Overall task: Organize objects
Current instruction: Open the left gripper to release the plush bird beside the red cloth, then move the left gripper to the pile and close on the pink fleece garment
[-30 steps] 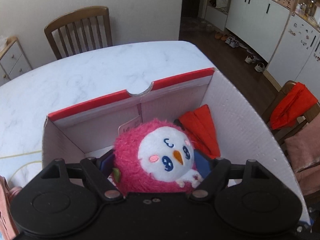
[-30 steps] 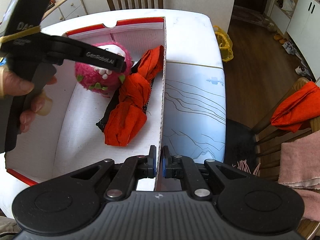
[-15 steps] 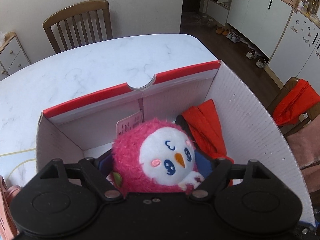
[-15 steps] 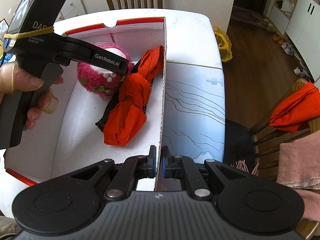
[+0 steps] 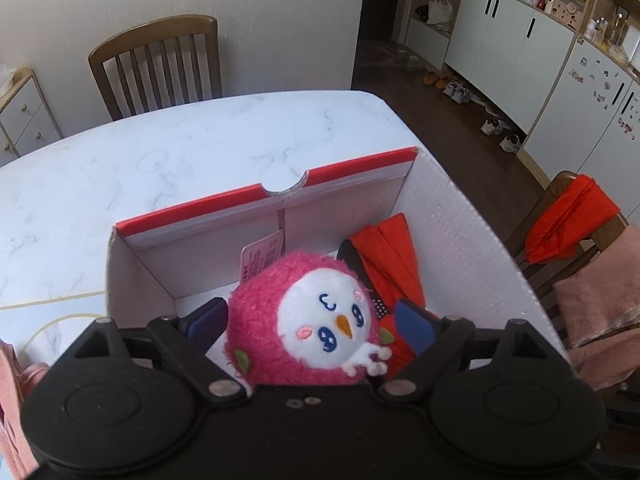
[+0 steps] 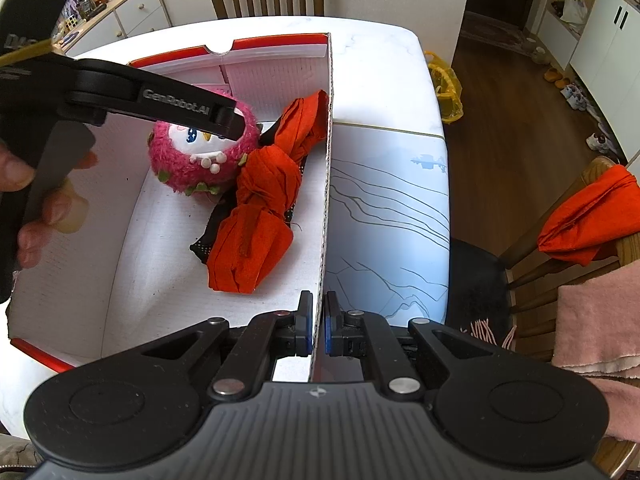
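Pink plush bird in the white box
Left tool is opening around the bird, pads clear; right tool pinches the box wall.

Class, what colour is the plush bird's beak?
Orange; the plush bird's beak shows best in the left wrist view.

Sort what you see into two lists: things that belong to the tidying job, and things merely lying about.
In the job: box; plush bird; orange cloth; left gripper, jaws opening around the bird; right gripper, clamped on the box wall.

Lying about: chair; shoes; yellow bag; pink towel.
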`<state>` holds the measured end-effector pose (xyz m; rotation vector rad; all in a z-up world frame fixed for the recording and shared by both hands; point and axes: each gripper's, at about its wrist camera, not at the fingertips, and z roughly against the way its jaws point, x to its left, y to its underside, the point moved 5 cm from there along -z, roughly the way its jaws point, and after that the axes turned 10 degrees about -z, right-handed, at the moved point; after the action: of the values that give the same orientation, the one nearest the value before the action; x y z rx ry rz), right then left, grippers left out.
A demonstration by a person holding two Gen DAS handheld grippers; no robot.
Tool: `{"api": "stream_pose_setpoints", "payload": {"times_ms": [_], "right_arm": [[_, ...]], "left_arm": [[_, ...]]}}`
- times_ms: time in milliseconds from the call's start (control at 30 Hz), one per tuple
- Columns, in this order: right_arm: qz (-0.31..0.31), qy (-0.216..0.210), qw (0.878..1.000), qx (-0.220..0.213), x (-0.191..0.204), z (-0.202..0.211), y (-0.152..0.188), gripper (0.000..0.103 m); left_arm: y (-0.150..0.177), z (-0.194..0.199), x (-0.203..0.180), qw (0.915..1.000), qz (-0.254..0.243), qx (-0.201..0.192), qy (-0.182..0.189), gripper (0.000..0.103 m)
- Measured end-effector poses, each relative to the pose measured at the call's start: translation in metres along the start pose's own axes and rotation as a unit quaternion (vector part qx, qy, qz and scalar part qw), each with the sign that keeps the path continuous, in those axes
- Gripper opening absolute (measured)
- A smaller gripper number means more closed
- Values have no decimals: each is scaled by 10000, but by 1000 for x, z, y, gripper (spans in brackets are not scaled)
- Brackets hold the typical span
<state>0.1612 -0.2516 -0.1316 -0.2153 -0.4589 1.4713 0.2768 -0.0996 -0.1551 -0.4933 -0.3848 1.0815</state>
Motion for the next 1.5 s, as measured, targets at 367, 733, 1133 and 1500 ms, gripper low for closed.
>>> {"api": "stream_pose_setpoints", "payload": {"times_ms": [367, 733, 1133, 1500], "right_arm": [[69, 37, 10000, -9, 1, -1, 1, 5], [129, 61, 9999, -17, 2, 0, 2, 5], [259, 112, 9996, 8, 4, 0, 2, 5], [250, 130, 9996, 60, 4, -1, 1, 5]], "left_arm": [[0, 59, -6, 9985, -44, -519, 194, 90], [21, 101, -3, 9966, -78, -801, 159, 90], [65, 132, 42, 9953, 414, -831, -267, 101], [106, 135, 130, 9855, 1305, -526, -947, 102]]}}
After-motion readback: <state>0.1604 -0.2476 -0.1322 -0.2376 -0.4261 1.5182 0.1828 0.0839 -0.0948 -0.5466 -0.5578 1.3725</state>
